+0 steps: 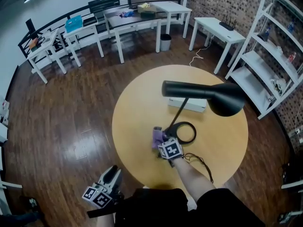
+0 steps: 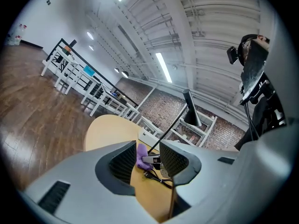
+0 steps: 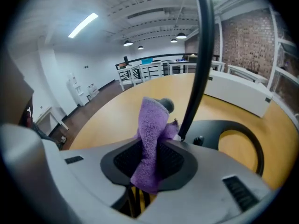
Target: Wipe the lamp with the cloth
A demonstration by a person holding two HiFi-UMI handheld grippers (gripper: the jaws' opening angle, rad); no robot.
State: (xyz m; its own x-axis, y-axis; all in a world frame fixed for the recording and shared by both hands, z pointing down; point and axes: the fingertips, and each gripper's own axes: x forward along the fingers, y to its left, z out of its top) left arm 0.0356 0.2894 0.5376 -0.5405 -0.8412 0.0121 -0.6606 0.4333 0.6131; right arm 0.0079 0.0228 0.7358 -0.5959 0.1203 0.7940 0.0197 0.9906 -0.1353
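My right gripper [image 3: 149,160] is clamped on the purple cloth [image 3: 152,129]. Cloth sticks up past the jaws, its edge right at the black lamp [image 3: 198,64] stem, low down by the ring base, on the round table [image 1: 137,108]. My left gripper [image 2: 142,160]: jaws apart, nothing between them, held off the table's near edge.

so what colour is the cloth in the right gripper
Purple; the cloth shows best in the right gripper view.
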